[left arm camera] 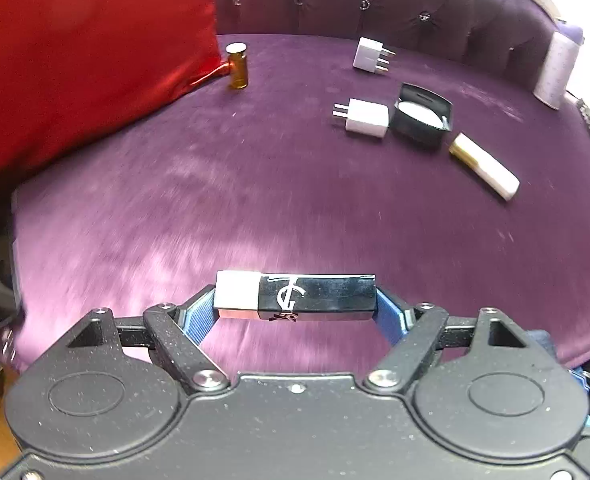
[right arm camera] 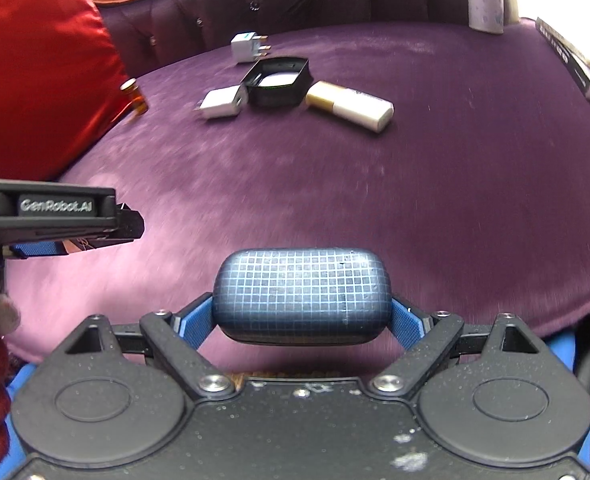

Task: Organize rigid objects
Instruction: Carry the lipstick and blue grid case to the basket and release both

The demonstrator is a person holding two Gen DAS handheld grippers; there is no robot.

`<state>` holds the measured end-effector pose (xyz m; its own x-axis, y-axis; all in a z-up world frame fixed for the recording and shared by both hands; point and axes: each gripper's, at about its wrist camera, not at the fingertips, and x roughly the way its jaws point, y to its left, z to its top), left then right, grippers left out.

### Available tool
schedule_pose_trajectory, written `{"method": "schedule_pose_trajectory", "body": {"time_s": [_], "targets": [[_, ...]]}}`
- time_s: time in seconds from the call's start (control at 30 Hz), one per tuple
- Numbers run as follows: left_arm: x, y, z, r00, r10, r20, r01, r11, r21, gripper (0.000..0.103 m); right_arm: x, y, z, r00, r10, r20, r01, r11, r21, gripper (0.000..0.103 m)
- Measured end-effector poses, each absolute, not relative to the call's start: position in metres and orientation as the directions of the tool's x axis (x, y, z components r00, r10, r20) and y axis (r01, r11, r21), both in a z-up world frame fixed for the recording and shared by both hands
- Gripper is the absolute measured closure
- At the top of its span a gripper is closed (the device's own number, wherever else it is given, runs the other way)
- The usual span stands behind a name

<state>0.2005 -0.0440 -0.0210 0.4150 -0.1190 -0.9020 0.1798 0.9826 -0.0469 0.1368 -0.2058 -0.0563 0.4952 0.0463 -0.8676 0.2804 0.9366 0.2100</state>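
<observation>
holding a black-and-white tube point(left arm camera: 295, 295) endwise, the left tool point(left arm camera: 295, 308) is clamped on it; the right tool point(right arm camera: 302, 316) pinches a gridded blue case point(right arm camera: 302, 294). both hang over the purple seat point(left arm camera: 255, 208). glossy ends could slip free.

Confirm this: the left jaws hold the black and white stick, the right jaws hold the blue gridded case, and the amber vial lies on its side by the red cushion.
Wrong on one point: the amber vial stands upright by the red cushion, as the left wrist view shows.
</observation>
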Motion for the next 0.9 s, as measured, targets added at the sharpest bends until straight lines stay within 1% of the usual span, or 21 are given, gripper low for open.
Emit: {"method": "schedule_pose_trajectory", "body": {"time_s": [0.23, 0.53, 0.63, 0.73, 0.9], "targets": [[0.134, -0.031, -0.007, 0.435, -0.12, -0.893, 0.207, 0.978, -0.031, 0.027, 0.071, -0.191, -0.044, 0.488, 0.076, -0.87, 0.272, 0.933, 0.234, 0.013], [0.059, -0.021, -0.006, 0.404, -0.156, -0.902, 0.209, 0.975, -0.075, 0.027, 0.001, -0.172, -0.03, 0.496, 0.068, -0.866, 0.254, 0.942, 0.219, 0.013], [0.044, -0.015, -0.003, 0.41, -0.16, -0.898, 0.19, 0.978, -0.088, 0.027, -0.013, -0.162, -0.021, 0.503, 0.043, -0.863, 0.236, 0.954, 0.185, 0.013], [0.033, -0.008, 0.003, 0.438, -0.151, -0.886, 0.175, 0.981, -0.08, 0.027, -0.028, -0.157, -0.012, 0.514, 0.058, -0.856, 0.222, 0.955, 0.198, 0.013], [0.02, -0.004, 0.004, 0.453, -0.141, -0.88, 0.169, 0.983, -0.07, 0.027, -0.052, -0.149, 0.002, 0.532, 0.038, -0.846, 0.214, 0.961, 0.177, 0.013]]}}
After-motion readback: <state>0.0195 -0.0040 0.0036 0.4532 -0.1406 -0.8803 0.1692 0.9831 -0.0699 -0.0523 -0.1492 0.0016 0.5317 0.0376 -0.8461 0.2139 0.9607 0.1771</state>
